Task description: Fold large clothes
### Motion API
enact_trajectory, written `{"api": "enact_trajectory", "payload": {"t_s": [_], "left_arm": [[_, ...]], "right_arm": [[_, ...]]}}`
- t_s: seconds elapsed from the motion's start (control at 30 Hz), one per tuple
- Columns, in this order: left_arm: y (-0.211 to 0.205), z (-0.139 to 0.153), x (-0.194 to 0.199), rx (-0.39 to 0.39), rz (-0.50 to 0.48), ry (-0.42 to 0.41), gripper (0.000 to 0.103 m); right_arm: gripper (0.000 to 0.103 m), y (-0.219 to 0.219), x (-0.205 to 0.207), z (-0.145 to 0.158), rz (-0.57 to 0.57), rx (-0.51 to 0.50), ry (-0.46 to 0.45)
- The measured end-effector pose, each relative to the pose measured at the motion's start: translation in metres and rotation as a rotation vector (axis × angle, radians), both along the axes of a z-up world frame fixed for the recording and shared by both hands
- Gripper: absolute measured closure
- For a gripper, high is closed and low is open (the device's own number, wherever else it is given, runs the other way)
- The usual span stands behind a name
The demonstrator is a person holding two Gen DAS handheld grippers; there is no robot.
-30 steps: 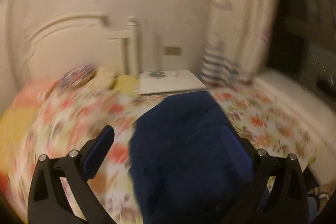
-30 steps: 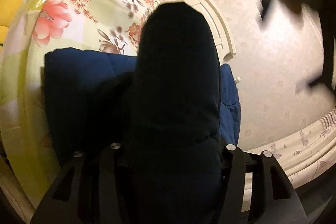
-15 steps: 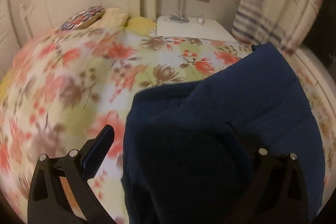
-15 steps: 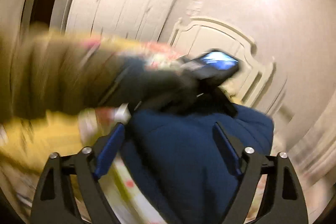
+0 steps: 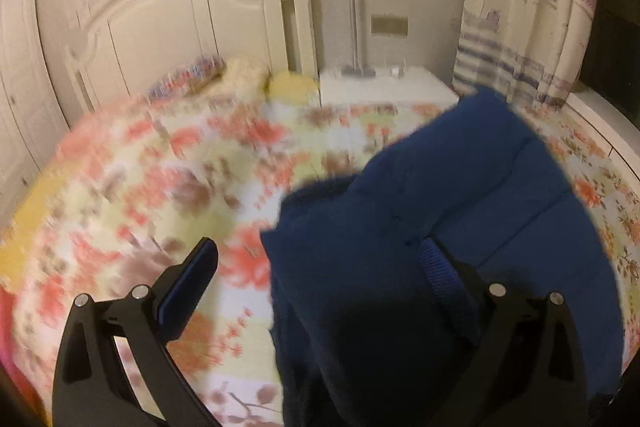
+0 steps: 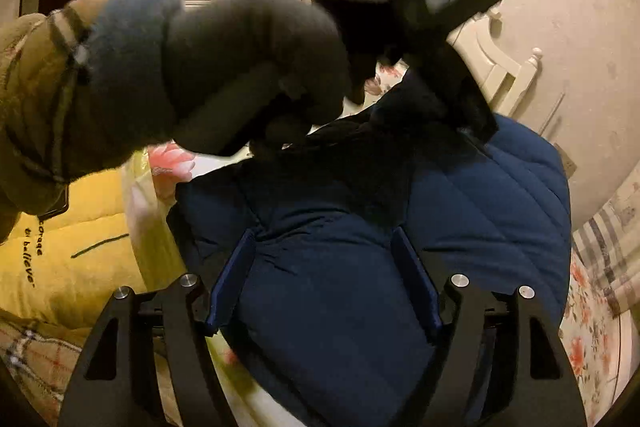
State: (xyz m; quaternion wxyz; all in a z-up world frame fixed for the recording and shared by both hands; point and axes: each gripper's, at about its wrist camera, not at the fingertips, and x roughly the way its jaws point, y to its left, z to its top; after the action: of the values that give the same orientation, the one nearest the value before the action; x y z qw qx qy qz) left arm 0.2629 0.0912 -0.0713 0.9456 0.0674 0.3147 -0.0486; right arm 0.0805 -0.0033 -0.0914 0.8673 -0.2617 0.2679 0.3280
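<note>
Change: since half a second ago the left gripper [image 5: 320, 267] has tilted up, so headboard [image 5: 168, 15] and nightstand [image 5: 384, 87] sit lower in view.
Jacket [image 6: 460, 227]: navy, quilted, puffy, bunched in rounded folds on the floral quilt [image 5: 140, 187].
Left gripper: jaws wide apart; jacket covers the right finger, grip cannot be told.
Right gripper [image 6: 324, 283]: fingers spread, jacket bulging between them, touching both pads.
Hand [image 6: 224, 67]: dark fuzzy glove.
Elsewhere: yellow garment [image 6: 68, 259].
</note>
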Motion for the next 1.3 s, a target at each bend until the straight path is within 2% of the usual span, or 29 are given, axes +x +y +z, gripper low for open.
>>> {"api": "enact_trajectory", "payload": {"t_s": [0.1,0.17,0.2,0.23,0.3,0.33,0.37,0.4,0.47,0.57,0.67,0.73,0.8,0.87,0.97,1.07,1.1,1.17,1.23,1.3], "left_arm": [[-0.013,0.029,-0.007,-0.019,-0.036,-0.06,0.002],[-0.03,0.037,-0.003,0.014,-0.06,-0.085,0.002],[-0.037,0.036,0.004,0.028,-0.064,-0.071,0.002],[-0.041,0.031,0.01,0.035,-0.064,-0.049,0.002],[-0.047,-0.007,0.04,0.085,-0.016,0.069,0.002],[-0.047,-0.02,0.045,0.08,-0.019,0.091,0.002],[-0.041,-0.03,0.049,0.042,-0.015,0.098,0.002],[-0.032,-0.033,0.051,-0.003,0.008,0.111,0.002],[-0.025,-0.034,0.049,-0.02,0.032,0.109,0.002],[-0.015,-0.038,0.047,-0.056,0.044,0.106,0.002],[-0.011,-0.039,0.045,-0.063,0.072,0.094,0.002],[-0.012,-0.039,0.043,-0.044,0.084,0.078,0.002],[-0.012,-0.038,0.04,-0.037,0.088,0.073,0.002],[-0.011,-0.038,0.04,-0.042,0.089,0.075,0.002],[-0.01,-0.039,0.04,-0.052,0.091,0.074,0.002],[-0.006,-0.04,0.04,-0.061,0.11,0.082,0.002],[-0.004,-0.04,0.041,-0.072,0.113,0.088,0.002],[-0.001,-0.043,0.045,-0.089,0.112,0.108,0.002],[0.003,-0.045,0.045,-0.115,0.106,0.116,0.002],[0.005,-0.045,0.044,-0.122,0.107,0.113,0.002]], "right_arm": [[0.032,-0.002,0.001,-0.001,-0.001,-0.001,-0.001],[0.032,-0.004,-0.003,-0.001,0.0,-0.002,-0.001],[0.032,-0.007,-0.003,-0.001,0.002,0.002,0.002],[0.032,-0.005,-0.002,-0.002,0.004,0.004,0.003],[0.032,0.0,-0.009,0.006,0.016,0.014,0.009],[0.033,0.007,-0.015,0.003,0.029,0.028,0.019],[0.033,0.004,-0.017,0.009,0.05,0.049,0.036],[0.039,-0.005,-0.016,0.018,0.077,0.07,0.075],[0.039,-0.021,-0.011,0.035,0.08,0.106,0.073],[0.039,-0.069,0.018,0.072,-0.021,0.217,0.013],[0.039,-0.123,0.074,0.102,-0.177,0.366,-0.004],[0.05,-0.148,0.123,0.109,-0.28,0.422,0.029],[0.068,-0.151,0.164,0.107,-0.319,0.432,0.079],[0.073,-0.14,0.199,0.105,-0.324,0.429,0.119],[0.075,-0.108,0.229,0.077,-0.286,0.378,0.161],[0.076,-0.07,0.261,0.034,-0.286,0.185,0.206],[0.077,-0.063,0.274,0.014,-0.276,0.142,0.29],[0.078,-0.058,0.28,0.011,-0.266,0.11,0.31],[0.078,-0.052,0.275,0.02,-0.257,0.059,0.278],[0.078,-0.054,0.272,0.032,-0.26,0.068,0.244]]}}
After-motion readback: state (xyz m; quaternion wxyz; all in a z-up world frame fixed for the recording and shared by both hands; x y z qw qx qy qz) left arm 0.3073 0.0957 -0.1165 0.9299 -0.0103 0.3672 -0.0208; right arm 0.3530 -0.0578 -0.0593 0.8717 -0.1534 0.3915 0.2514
